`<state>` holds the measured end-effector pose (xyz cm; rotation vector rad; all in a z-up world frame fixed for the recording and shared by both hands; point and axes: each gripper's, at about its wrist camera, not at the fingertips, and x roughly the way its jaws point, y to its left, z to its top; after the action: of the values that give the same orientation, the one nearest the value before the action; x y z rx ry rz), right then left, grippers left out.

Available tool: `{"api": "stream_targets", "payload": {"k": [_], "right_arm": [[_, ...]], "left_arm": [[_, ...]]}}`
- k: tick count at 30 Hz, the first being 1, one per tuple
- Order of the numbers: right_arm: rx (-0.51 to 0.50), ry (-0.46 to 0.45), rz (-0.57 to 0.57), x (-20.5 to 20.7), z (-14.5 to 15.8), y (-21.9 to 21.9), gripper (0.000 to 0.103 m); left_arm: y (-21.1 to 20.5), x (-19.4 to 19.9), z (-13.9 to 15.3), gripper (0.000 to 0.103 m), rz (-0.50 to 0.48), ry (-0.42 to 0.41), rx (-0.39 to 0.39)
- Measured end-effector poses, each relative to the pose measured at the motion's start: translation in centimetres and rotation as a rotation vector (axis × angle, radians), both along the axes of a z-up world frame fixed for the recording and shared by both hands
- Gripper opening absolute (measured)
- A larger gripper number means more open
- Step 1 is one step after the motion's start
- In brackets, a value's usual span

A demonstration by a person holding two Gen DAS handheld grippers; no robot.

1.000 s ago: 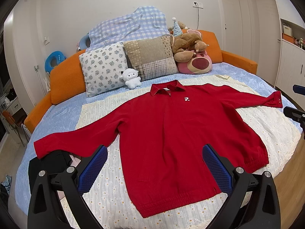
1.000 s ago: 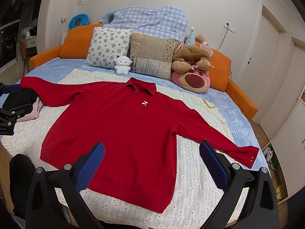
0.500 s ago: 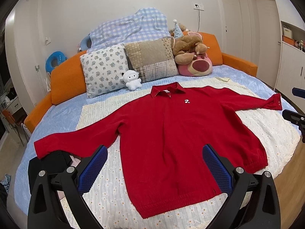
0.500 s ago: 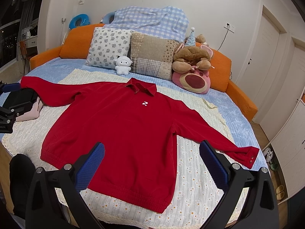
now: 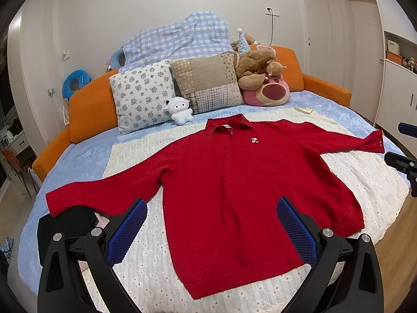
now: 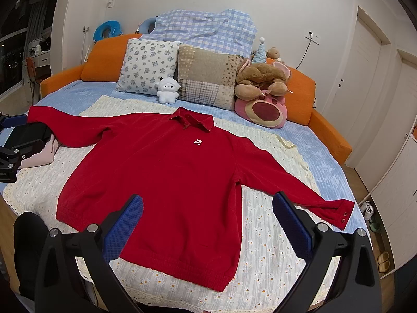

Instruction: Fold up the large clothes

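Observation:
A red long-sleeved collared shirt (image 5: 229,182) lies flat, face up, sleeves spread, on a cream daisy-print blanket (image 5: 156,266) on the bed. It also shows in the right wrist view (image 6: 166,180). My left gripper (image 5: 211,229) is open and empty, held above the shirt's hem on its left side. My right gripper (image 6: 207,224) is open and empty, above the hem on the right side. The right gripper shows at the left wrist view's right edge (image 5: 402,154); the left gripper shows at the right wrist view's left edge (image 6: 13,143).
Pillows (image 5: 143,96), a white plush (image 5: 179,110) and a pink bear plush (image 5: 268,91) line the orange headboard (image 5: 88,112). Folded black and pink clothes (image 5: 67,221) lie under the shirt's left cuff. Wardrobe doors (image 6: 396,182) stand at the right.
The left wrist view has shifted slightly, so the shirt sits a little higher in it. The shirt lies unchanged and both grippers stay open.

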<state>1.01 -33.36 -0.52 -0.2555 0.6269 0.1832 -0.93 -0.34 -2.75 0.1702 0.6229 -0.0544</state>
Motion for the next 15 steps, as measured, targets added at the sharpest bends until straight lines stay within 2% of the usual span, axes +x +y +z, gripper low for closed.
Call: {"api": "stream_targets", "payload": {"k": [15], "right_arm": [[0.013, -0.013, -0.003, 0.01, 0.67, -0.11, 0.098]], "left_arm": [[0.08, 0.31, 0.44, 0.101, 0.0, 0.004, -0.002]]}}
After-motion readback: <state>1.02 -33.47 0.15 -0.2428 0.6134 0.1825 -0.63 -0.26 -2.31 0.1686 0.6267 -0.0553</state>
